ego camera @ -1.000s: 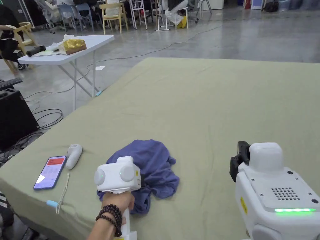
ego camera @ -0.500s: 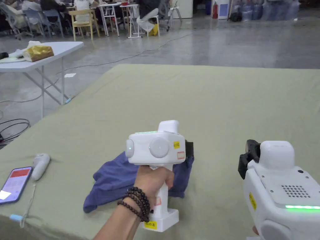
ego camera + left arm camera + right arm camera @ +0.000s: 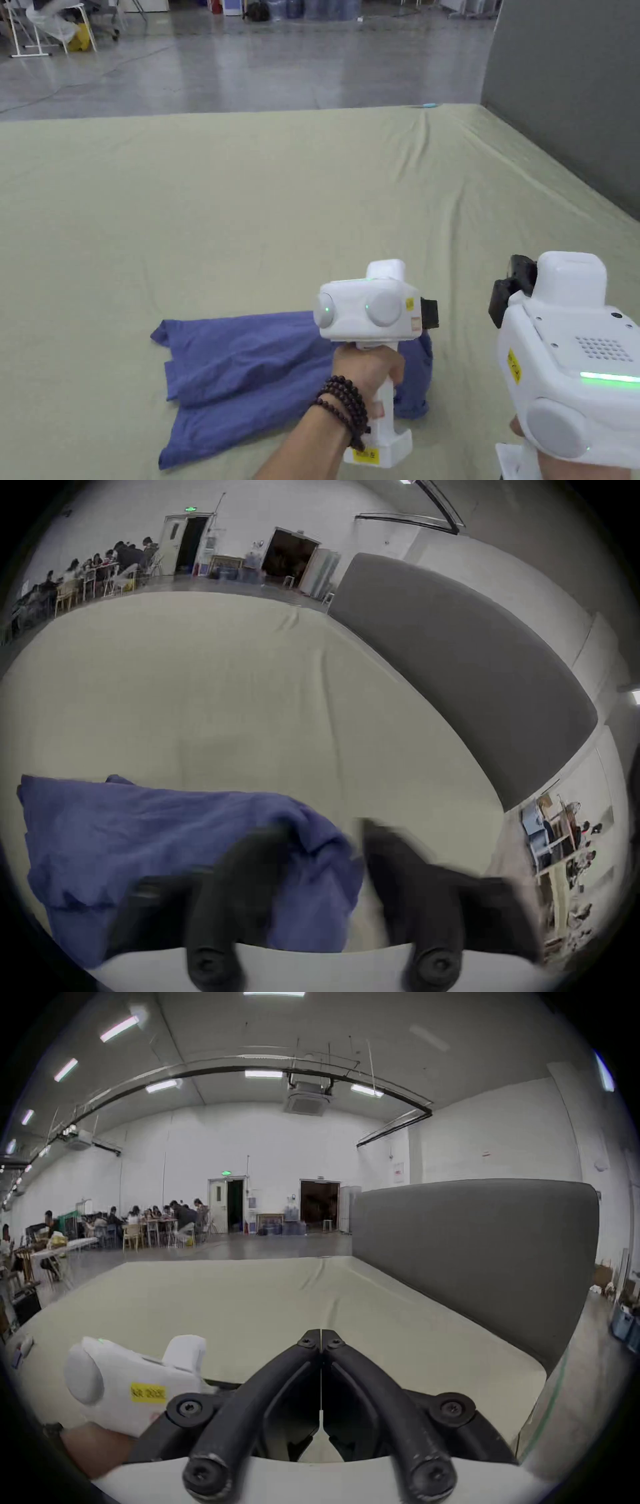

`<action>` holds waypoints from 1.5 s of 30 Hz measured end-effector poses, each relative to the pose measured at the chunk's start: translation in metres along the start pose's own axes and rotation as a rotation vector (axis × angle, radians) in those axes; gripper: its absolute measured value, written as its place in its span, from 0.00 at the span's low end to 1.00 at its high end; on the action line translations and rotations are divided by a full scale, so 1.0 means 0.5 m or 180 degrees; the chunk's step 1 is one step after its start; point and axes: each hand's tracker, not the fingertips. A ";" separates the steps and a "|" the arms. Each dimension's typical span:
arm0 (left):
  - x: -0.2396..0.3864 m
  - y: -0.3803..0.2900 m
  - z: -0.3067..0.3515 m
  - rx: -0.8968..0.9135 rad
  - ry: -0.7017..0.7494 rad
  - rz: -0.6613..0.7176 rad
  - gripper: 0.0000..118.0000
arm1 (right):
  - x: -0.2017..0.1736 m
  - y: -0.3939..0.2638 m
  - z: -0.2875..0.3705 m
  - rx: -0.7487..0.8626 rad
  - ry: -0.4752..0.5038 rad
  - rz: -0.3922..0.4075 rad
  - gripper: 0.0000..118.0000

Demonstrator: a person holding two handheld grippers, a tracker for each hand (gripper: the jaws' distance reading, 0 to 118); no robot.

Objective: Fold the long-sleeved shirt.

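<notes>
Your left gripper (image 3: 325,840) hangs jaws apart over the blue shirt's (image 3: 250,375) right end; your right gripper (image 3: 321,1342) is pinched closed on nothing. The shirt lies crumpled near your edge of the olive sheet (image 3: 281,206). Beyond: grey headboard (image 3: 562,94), then concrete floor (image 3: 281,62).

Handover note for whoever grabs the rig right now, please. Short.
Left gripper: jaws apart over the right end of the blue long-sleeved shirt, cloth between them; blurred, so no firm grip visible.
Right gripper: shut, empty, held above the green sheet to the right of the shirt.
Shirt: a rumpled strip near the front edge, lying left to right, right end bunched.
Done: no neat fold visible.
Left: spread it flat, fold sleeves in, then fold the body.
</notes>
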 end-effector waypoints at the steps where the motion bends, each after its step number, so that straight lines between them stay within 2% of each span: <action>1: -0.010 0.005 0.018 0.0044 0.0002 0.0002 0.82 | 0.001 -0.004 0.002 -0.0015 0.0028 -0.0017 0.00; 2: -0.026 0.010 0.052 0.0194 -0.0011 -0.0014 0.98 | -0.001 -0.006 0.003 -0.0041 0.0088 -0.0074 0.00; 3: -0.037 0.015 0.093 0.0440 0.0003 -0.0060 1.00 | -0.005 -0.007 0.003 -0.0056 0.0141 -0.0138 0.00; 5: -0.062 0.012 0.197 0.0948 0.0180 -0.0114 1.00 | -0.024 -0.005 0.005 -0.0103 0.0248 -0.0178 0.00; 8: -0.112 -0.031 0.343 0.1484 0.0494 -0.0028 1.00 | -0.058 0.000 0.020 -0.0075 0.0409 -0.0112 0.00; 11: -0.156 -0.114 0.465 0.1774 0.1018 0.0009 0.98 | -0.089 0.008 0.038 -0.0003 0.0567 -0.0080 0.00; 12: -0.169 -0.145 0.496 0.1822 0.1178 -0.0001 0.93 | -0.098 0.010 0.044 0.0009 0.0609 -0.0056 0.00; 13: -0.179 -0.176 0.525 0.1850 0.1379 -0.0013 0.83 | -0.106 0.011 0.047 0.0018 0.0653 -0.0030 0.00; 14: -0.188 -0.209 0.545 0.1835 0.1534 -0.0049 0.64 | -0.114 0.011 0.052 0.0030 0.0687 -0.0001 0.00; 15: -0.195 -0.238 0.564 0.1820 0.1602 -0.0117 0.22 | -0.121 0.011 0.057 0.0031 0.0707 0.0024 0.00; 16: -0.201 -0.268 0.579 0.1812 0.1744 -0.0154 0.00 | -0.127 0.010 0.062 0.0044 0.0720 0.0032 0.00; 18: -0.216 -0.305 0.586 0.1658 0.2071 -0.0009 0.00 | -0.134 0.005 0.065 0.0036 0.0768 0.0014 0.00; 20: -0.238 -0.312 0.599 0.1602 0.1737 -0.0023 0.00 | -0.142 0.001 0.067 0.0003 0.0797 0.0003 0.00; 21: -0.244 -0.310 0.600 0.1458 0.1725 0.0059 0.00 | -0.145 -0.001 0.067 -0.0006 0.0804 0.0006 0.00; 22: -0.245 -0.302 0.590 0.1550 0.1763 0.0020 0.00 | -0.147 -0.002 0.068 -0.0017 0.0815 0.0015 0.00; 23: -0.246 -0.296 0.585 0.1494 0.1759 -0.0001 0.05 | -0.148 -0.002 0.068 -0.0022 0.0829 0.0022 0.00; 25: -0.255 -0.279 0.556 0.1431 0.1774 -0.0008 0.81 | -0.146 -0.002 0.068 -0.0027 0.0832 0.0025 0.00; 26: -0.264 -0.265 0.530 0.1148 0.1791 0.0003 0.98 | -0.144 -0.001 0.068 -0.0026 0.0828 0.0022 0.00; 28: -0.295 -0.242 0.465 0.0442 0.1822 0.0114 0.99 | -0.137 0.000 0.065 -0.0036 0.0802 0.0023 0.00; 32: -0.351 -0.228 0.340 -0.0027 0.1982 0.0106 0.98 | -0.116 -0.005 0.059 -0.0084 0.0742 0.0025 0.00; 33: -0.361 -0.229 0.312 -0.0182 0.2019 0.0128 0.94 | -0.109 -0.008 0.058 -0.0095 0.0724 0.0022 0.00; 34: -0.369 -0.240 0.293 -0.0305 0.2030 0.0155 0.79 | -0.103 -0.010 0.055 -0.0113 0.0698 0.0018 0.00; 35: -0.371 -0.244 0.276 -0.0377 0.1993 0.0160 0.48 | -0.098 -0.012 0.050 -0.0145 0.0661 0.0013 0.00; 36: -0.369 -0.249 0.268 -0.0336 0.1959 0.0167 0.00 | -0.093 -0.015 0.046 -0.0169 0.0638 0.0009 0.00; 38: -0.359 -0.266 0.255 -0.0353 0.1950 0.0143 0.00 | -0.083 -0.025 0.034 -0.0229 0.0595 0.0013 0.00; 39: -0.347 -0.267 0.259 -0.0283 0.2100 0.0048 0.00 | -0.079 -0.029 0.023 -0.0291 0.0588 0.0027 0.00; 41: -0.345 -0.264 0.278 -0.0241 0.1932 0.0085 0.00 | -0.073 -0.036 -0.006 -0.0423 0.0572 0.0114 0.00; 42: -0.347 -0.264 0.288 -0.0196 0.1815 0.0197 0.00 | -0.072 -0.040 -0.028 -0.0518 0.0494 0.0158 0.07; 43: -0.349 -0.262 0.298 -0.0140 0.1769 0.0255 0.00 | -0.071 -0.043 -0.053 -0.0646 0.0453 0.0178 0.28; 45: -0.351 -0.259 0.318 -0.0081 0.1801 0.0275 0.00 | -0.064 -0.053 -0.116 -0.1002 0.0573 0.0237 0.81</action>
